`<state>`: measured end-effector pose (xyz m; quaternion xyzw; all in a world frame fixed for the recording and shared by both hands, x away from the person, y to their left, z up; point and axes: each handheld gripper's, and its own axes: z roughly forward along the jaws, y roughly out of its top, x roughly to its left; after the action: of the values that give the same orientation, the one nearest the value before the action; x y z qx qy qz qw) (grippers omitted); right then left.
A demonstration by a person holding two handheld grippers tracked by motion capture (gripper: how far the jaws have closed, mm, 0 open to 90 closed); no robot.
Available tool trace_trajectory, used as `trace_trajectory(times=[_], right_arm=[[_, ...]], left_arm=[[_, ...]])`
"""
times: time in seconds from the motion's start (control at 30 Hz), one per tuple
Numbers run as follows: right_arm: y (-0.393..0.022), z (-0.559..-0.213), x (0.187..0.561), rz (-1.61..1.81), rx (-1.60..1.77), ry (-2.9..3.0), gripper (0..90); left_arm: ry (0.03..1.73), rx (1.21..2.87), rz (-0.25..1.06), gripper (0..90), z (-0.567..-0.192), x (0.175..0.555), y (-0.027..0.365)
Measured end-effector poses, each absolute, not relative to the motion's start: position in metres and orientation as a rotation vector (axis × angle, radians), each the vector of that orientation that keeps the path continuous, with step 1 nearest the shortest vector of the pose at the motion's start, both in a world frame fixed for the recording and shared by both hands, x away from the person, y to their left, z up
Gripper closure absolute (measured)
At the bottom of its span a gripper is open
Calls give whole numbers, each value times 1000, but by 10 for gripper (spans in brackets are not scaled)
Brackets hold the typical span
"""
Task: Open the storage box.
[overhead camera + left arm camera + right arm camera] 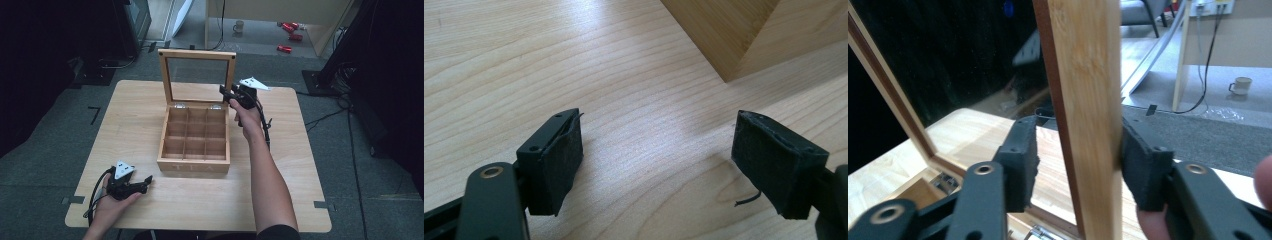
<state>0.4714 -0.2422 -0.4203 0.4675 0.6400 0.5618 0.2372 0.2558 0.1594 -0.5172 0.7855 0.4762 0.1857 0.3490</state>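
Note:
A wooden tea box [194,165] with several empty compartments stands mid-table, its glass-paned lid [197,55] raised upright. My right gripper [225,91] reaches to the lid's right edge. In the right gripper view the lid's side rail [1088,75] stands between the jaws of the right gripper [1079,160]. The right-hand pad [1143,165] touches the wood, while a small gap shows at the other pad. My left gripper [148,181] lies low over the table near the front left, held in a hand. The left gripper [656,165] is open and empty, facing the box's corner [729,30].
The table [300,200] ends just behind the box's lid. On the floor beyond it are a mug [239,26] and red items [290,30]. Cables trail on the floor at the right [325,117]. Bare tabletop lies to both sides of the box.

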Motion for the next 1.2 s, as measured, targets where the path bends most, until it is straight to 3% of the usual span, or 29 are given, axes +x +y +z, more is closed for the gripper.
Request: trace_trajectory(times=[0.1, 0.7, 0.73, 0.77, 0.97, 1.2], right_arm=[[-245, -422, 475, 1518, 1334, 1698, 653], [-239, -422, 487, 1442, 1403, 1679, 656], [-238, -421, 486, 1444, 1415, 1677, 620], [-238, -419, 485, 1444, 1411, 1674, 517], [-236, -407, 470, 1361, 1360, 1725, 257], [-249, -397, 434, 1371, 1307, 1775, 192]], left_arm=[[1227, 2041, 483, 208, -517, 256, 159], [1224, 2041, 478, 209, -517, 256, 159], [1223, 2040, 477, 209, -517, 256, 159], [1224, 2039, 477, 208, -517, 256, 159], [1223, 2042, 475, 208, -517, 256, 159], [1220, 2054, 487, 209, -517, 256, 158]])
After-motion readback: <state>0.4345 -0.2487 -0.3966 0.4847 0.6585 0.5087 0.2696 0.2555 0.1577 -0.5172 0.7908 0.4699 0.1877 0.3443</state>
